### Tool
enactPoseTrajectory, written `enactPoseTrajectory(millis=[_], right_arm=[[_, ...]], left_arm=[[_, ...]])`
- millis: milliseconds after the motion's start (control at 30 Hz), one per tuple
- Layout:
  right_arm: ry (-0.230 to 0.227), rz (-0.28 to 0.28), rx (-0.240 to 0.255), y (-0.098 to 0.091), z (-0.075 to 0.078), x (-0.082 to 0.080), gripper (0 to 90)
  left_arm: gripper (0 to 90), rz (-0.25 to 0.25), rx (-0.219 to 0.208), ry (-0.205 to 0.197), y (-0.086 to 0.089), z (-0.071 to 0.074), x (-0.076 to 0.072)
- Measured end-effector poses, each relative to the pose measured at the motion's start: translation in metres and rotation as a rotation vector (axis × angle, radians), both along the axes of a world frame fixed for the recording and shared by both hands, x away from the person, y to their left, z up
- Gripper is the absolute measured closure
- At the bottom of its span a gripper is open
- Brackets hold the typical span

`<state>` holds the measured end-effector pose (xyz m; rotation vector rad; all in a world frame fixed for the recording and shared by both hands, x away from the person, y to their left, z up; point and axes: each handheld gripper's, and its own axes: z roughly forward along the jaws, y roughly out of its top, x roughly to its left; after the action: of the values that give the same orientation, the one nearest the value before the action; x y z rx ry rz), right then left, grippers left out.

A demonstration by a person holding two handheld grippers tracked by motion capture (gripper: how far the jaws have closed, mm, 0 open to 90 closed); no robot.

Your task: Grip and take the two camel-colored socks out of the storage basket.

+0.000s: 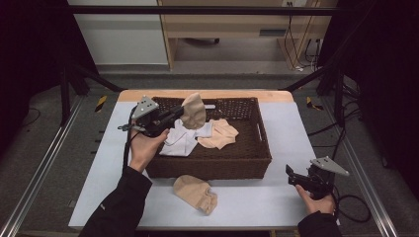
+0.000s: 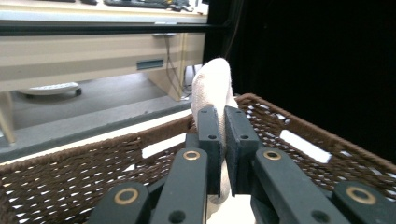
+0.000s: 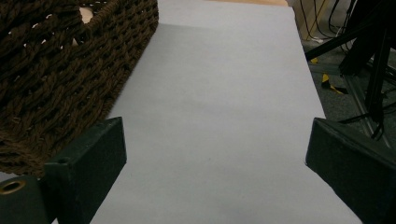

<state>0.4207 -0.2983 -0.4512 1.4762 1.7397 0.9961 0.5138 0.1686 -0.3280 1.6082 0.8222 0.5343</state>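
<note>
A dark wicker basket (image 1: 257, 153) stands on the white table. My left gripper (image 1: 179, 114) is raised over its left side, shut on a beige sock (image 1: 193, 110) that stands up from the jaws. In the left gripper view the sock (image 2: 212, 84) is pinched between the two black jaws, above the basket wall (image 2: 84, 172). Inside the basket lie a white sock (image 1: 182, 140) and another beige sock (image 1: 220, 134). A folded beige sock (image 1: 195, 192) rests on the table in front of the basket. My right gripper (image 1: 291, 177) sits open at the table's front right, nothing between its jaws.
The basket's corner (image 3: 60, 70) fills the left of the right gripper view, with bare white table (image 3: 219, 107) beyond it. Metal rails run along both sides of the table, and cables (image 1: 356, 202) lie on the floor at the right.
</note>
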Motion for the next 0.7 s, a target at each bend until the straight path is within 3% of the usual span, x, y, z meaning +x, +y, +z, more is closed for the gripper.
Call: enactPoseTrajectory(millis=[133, 400, 700], right_arm=[[0.0, 0.0, 0.0, -0.001, 0.0, 0.0, 5.4], [0.0, 0.001, 0.002, -0.001, 0.0, -0.001, 5.4], [-0.004, -0.003, 0.0, -0.001, 0.001, -0.002, 5.4]], left_arm=[[85.1, -0.007, -0.016, -0.016, 0.003, 0.006, -0.01], [85.0, -0.042, -0.046, -0.086, 0.01, 0.025, -0.047], [85.0, -0.074, -0.068, -0.106, 0.02, 0.035, -0.08]])
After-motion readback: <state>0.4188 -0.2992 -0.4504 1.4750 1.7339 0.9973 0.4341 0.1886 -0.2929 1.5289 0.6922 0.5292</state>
